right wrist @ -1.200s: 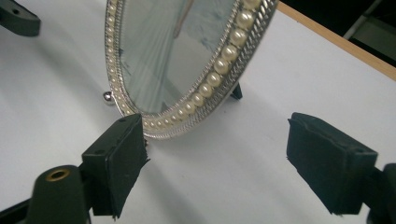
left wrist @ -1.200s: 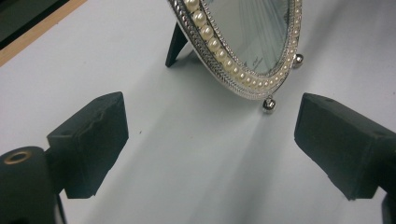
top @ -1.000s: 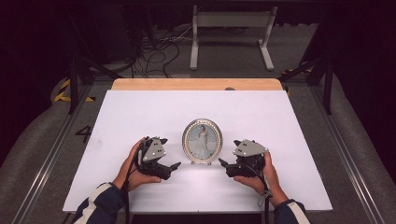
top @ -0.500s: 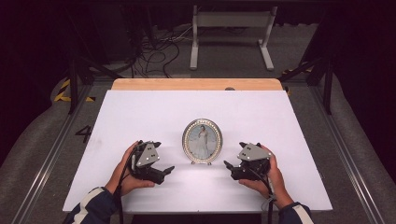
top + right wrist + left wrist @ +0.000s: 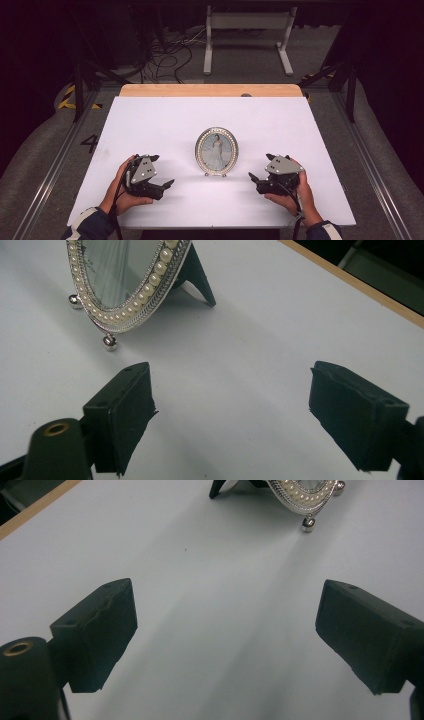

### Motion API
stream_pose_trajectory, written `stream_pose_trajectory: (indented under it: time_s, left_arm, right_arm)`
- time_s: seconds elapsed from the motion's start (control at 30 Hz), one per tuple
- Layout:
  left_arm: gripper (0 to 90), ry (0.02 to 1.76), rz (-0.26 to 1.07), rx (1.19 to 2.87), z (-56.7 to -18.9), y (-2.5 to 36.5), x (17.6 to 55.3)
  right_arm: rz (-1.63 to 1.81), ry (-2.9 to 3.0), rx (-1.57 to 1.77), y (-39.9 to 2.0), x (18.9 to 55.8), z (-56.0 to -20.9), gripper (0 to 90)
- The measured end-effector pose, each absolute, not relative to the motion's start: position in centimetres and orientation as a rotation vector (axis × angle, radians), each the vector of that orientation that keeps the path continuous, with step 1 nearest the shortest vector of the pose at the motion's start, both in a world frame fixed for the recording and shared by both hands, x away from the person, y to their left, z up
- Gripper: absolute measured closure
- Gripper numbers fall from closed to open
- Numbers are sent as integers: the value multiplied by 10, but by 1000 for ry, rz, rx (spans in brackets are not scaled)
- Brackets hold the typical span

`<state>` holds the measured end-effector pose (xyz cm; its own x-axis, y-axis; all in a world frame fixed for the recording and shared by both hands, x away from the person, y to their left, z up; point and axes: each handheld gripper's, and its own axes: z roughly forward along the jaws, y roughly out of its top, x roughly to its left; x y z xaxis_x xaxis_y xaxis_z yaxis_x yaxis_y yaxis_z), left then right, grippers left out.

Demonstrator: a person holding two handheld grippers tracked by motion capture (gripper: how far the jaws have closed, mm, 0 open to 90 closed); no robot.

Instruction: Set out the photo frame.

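Observation:
An oval silver picture frame (image 5: 216, 151) with a pearl rim stands upright on small ball feet in the middle of the white table (image 5: 165, 120). Its lower edge appears at the top of the left gripper view (image 5: 302, 497), and its pearl rim with a black back stand in the right gripper view (image 5: 125, 282). My left gripper (image 5: 169, 185) rests left of the frame, open, jaws wide and holding nothing (image 5: 227, 635). My right gripper (image 5: 251, 177) sits right of the frame, also open with bare table between its jaws (image 5: 230, 412). Neither gripper touches the frame.
A wooden strip (image 5: 210, 90) runs along the table's far edge. Beyond it lie floor cables (image 5: 165, 55) and a white metal stand (image 5: 247, 35). Metal rails (image 5: 55, 165) flank the table on both sides.
Both grippers have drawn back from the picture frame, the left one outward to the left and the right one outward to the right. The frame stays standing where it was.

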<state>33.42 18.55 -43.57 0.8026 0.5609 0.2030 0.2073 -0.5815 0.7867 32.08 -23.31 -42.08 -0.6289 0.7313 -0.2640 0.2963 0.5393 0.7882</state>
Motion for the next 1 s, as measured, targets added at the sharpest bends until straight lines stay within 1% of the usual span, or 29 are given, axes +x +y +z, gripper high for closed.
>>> stream_pose_trajectory:
  time_s: [0.17,0.43,0.63,0.7,1.0]
  left_arm:
    - [108,594,544,2147,-435,197,332]
    - [101,629,551,2144,-439,212,327]
    - [73,652,561,2191,-450,226,325]
    - [73,668,582,2202,-452,230,324]
    - [73,701,591,2199,-457,250,318]
  right_arm:
    - [964,2186,841,-239,319,-421,182]
    - [967,2172,872,-250,316,-423,183]
    - [954,2165,885,-257,313,-426,182]
    - [954,2157,902,-260,313,-428,182]
    - [938,2137,935,-276,309,-436,183]
